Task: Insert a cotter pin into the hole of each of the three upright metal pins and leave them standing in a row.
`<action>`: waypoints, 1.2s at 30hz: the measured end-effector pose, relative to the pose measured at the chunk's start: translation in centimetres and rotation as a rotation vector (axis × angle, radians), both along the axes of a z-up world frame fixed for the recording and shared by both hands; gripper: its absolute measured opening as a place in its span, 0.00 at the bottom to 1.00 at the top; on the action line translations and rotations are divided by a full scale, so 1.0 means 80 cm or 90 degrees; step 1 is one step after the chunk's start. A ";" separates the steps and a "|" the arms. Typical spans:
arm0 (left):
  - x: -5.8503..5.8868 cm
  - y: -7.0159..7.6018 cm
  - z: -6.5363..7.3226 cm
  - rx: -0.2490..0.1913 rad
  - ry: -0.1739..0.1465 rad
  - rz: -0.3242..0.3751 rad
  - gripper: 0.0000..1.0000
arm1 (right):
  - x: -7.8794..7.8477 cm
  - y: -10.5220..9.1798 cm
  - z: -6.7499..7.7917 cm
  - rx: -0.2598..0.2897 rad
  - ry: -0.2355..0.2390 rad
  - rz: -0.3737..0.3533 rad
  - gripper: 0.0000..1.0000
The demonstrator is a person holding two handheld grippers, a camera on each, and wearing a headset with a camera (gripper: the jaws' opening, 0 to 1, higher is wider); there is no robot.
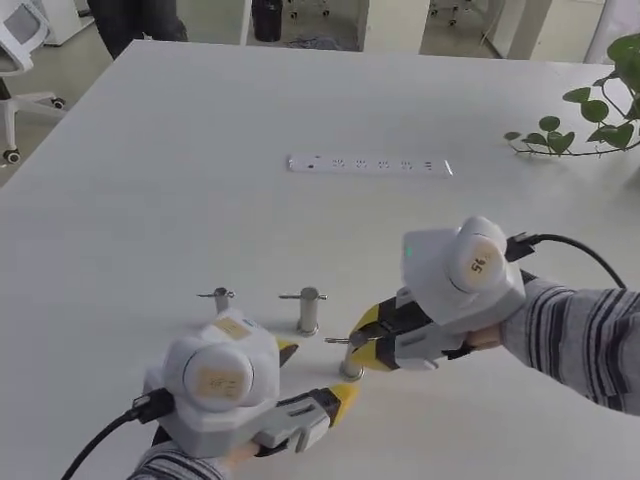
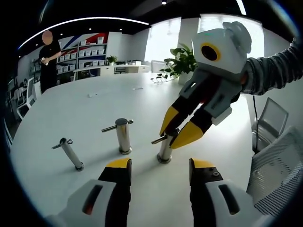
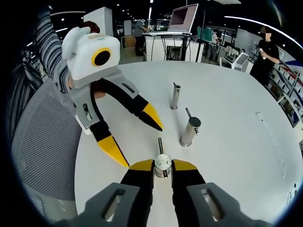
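— Three short upright steel pins on the white bench (image 1: 150, 180): where do they stand?

— In a row, well apart from the white power strip (image 1: 370, 165) behind them. The far-left pin (image 1: 221, 299) has the left cotter pin (image 1: 212, 294) crosswise through its head. The middle pin (image 1: 309, 312) carries the middle cotter pin (image 1: 290, 296) the same way. Both stand free.

— And the third pin (image 3: 163, 162)?

— Its round head sits between the yellow-tipped right tongs (image 3: 163, 166), which are clenched on it. The third cotter pin (image 3: 160, 144) sticks out sideways from the head, pointing away from those tongs.

— The left tongs (image 2: 160, 165)?

— Released, jaws spread, nothing between them. They hover near the third pin's base without touching it.

— Who holds them?

— A person. A striped sleeve (image 1: 580, 330) runs behind the right tongs.
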State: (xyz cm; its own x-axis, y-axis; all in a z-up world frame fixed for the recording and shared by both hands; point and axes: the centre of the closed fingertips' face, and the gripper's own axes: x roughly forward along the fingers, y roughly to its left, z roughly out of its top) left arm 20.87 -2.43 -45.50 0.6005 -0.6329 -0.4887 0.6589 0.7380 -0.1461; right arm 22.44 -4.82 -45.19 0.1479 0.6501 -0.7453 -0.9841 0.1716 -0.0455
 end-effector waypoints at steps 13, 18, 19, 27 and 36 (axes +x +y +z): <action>-0.010 0.016 0.014 -0.025 -0.002 0.010 0.56 | 0.003 -0.004 0.004 0.009 0.004 -0.005 0.08; -0.011 0.024 0.020 -0.016 -0.016 0.005 0.61 | 0.013 -0.011 0.007 0.005 0.003 -0.012 0.08; -0.011 0.026 0.021 -0.015 -0.018 0.005 0.62 | 0.015 -0.012 0.007 0.005 0.003 -0.013 0.08; -0.018 0.044 0.035 -0.027 -0.024 0.019 0.73 | 0.024 -0.019 0.008 -0.004 0.001 -0.005 0.08; -0.016 0.072 0.048 -0.027 -0.042 0.045 0.83 | 0.037 -0.028 0.012 -0.020 -0.011 -0.009 0.08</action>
State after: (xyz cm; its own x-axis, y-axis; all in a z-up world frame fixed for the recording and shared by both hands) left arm 19.59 3.29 -41.63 0.6742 -0.6071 -0.4206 0.6144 0.7770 -0.1368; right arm 25.40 -7.08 -44.19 0.1693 0.6238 -0.7630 -0.9808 0.1830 -0.0680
